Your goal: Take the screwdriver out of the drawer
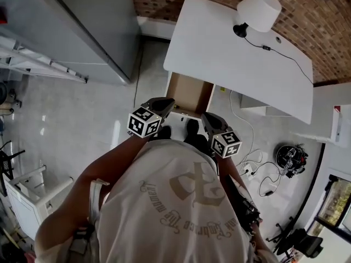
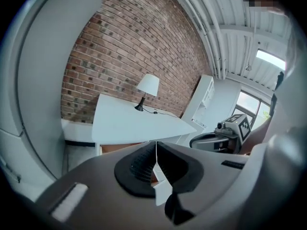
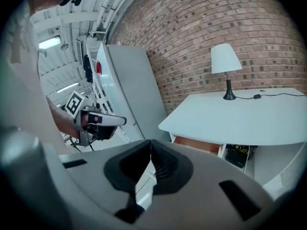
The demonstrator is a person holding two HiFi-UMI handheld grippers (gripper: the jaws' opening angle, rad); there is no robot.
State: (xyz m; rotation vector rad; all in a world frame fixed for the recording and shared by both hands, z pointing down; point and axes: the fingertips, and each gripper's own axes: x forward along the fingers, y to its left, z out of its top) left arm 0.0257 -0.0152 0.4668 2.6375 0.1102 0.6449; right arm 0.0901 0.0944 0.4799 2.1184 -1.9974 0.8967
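I hold two tools before the one open drawer [image 1: 189, 93] of the white worktop [image 1: 236, 53], which carries one lamp [image 1: 259, 10]; the left tool [image 2: 156, 150] and the right tool [image 3: 150, 147] are both clenched on nothing; I cannot make out the screwdriver inside

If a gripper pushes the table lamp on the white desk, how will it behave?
The lamp probably tips easily: wide shade over a thin stem and small dark base. Its cable trailing across the desk may tug it back.
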